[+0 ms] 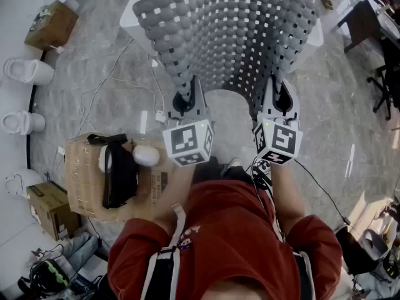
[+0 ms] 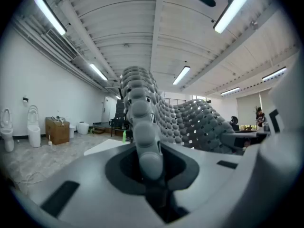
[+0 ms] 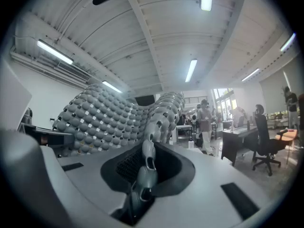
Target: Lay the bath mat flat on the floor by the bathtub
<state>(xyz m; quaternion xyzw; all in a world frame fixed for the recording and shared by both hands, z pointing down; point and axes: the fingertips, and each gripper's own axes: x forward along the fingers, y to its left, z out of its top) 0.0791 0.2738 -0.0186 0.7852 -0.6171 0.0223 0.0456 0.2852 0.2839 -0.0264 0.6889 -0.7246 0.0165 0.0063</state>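
Observation:
A grey pebble-textured bath mat (image 1: 231, 36) with square holes is held up in front of me by its two near corners, arching away over the white bathtub (image 1: 130, 12). My left gripper (image 1: 183, 100) is shut on the mat's left corner, and the mat edge (image 2: 142, 127) runs straight out from between its jaws. My right gripper (image 1: 280, 100) is shut on the right corner, where the mat (image 3: 147, 163) is pinched. Both grippers point level, side by side. The mat's far end is hidden behind its own curve.
A cardboard box (image 1: 81, 180) with a black device (image 1: 120, 175) on it stands at my left. Toilets (image 1: 25, 70) line the left wall and white cables (image 1: 100, 86) trail over the marble floor. A desk (image 1: 362, 17) and an office chair (image 1: 387, 74) are at the right; a person (image 3: 205, 125) stands far off.

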